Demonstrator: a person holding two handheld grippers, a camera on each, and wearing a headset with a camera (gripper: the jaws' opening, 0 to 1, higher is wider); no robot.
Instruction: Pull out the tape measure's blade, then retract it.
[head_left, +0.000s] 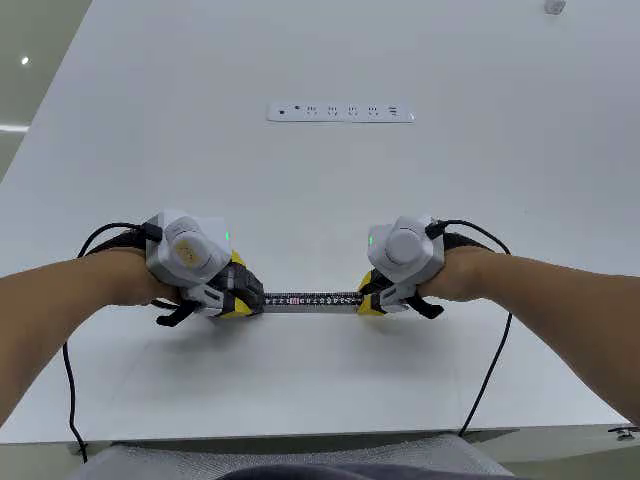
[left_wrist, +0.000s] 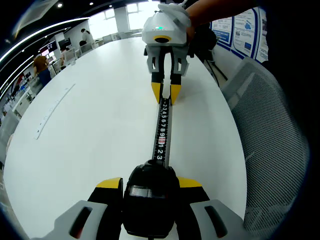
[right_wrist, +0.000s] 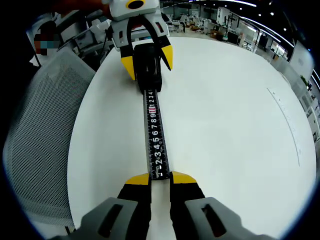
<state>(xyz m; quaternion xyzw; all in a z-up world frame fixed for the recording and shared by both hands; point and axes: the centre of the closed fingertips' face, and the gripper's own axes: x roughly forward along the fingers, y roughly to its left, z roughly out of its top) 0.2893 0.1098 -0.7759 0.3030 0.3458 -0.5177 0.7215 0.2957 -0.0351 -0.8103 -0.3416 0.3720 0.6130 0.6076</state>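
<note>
Head view, starting at my left: my left gripper (head_left: 236, 300) is clamped around the black tape measure (head_left: 247, 290), low over the white table (head_left: 300, 180) near its front edge. I cannot tell whether it rests on the surface. In the left gripper view the tape measure sits square between my two jaws, with its mouth facing forward.

From that mouth the blade (head_left: 312, 298) runs straight to my right, numbered face up and level with the table. It lies across my body, not away from me.

At its far end my right gripper (head_left: 371, 301) is pinched shut on the blade's tip. In the right gripper view the tip sits between my yellow jaw ends and the numbers run straight ahead to the tape measure.

So both grippers face each other along one line, the blade's own long axis. I judge the pull to be under way, with only a short length out. Drawing more means moving my right hand directly rightward along that line. Retracting means bringing it back leftward toward the tape measure. Drifting sideways would likely twist or kink the blade.
</note>
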